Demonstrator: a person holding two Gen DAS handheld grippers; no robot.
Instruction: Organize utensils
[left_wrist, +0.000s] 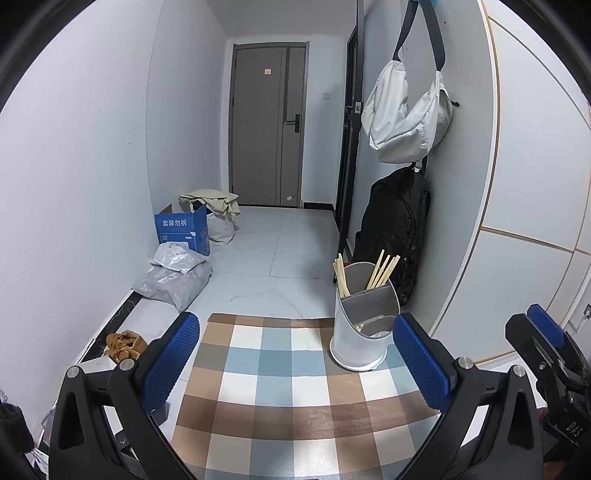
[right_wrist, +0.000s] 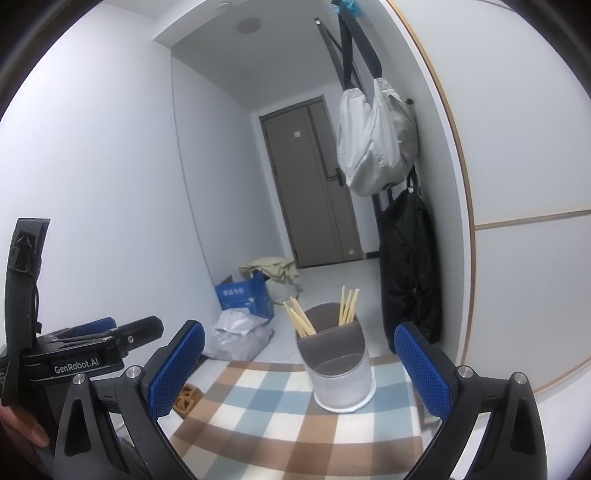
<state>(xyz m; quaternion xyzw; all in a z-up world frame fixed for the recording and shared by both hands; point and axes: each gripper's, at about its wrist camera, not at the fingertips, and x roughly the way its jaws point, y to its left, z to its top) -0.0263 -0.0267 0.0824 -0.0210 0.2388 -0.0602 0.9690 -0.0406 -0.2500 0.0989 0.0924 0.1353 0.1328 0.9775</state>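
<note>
Both pairs of blue-padded fingers are standing wide apart and holding nothing: the left gripper (left_wrist: 295, 362) and right gripper (right_wrist: 299, 369) are hovering over the checked cloth (left_wrist: 280, 387). Chopsticks (left_wrist: 382, 269) are leaning loosely in the rear compartments of the utensil holder (left_wrist: 364, 332), near the cloth's far edge. Likely risk: a careless reach clipping the rim could be tipping the holder, scattering chopsticks.

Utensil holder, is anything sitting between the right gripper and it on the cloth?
Nothing visible does. The right gripper is open, with only bare checkered cloth before the utensil holder, which stands upright and apart from both fingers.
</note>
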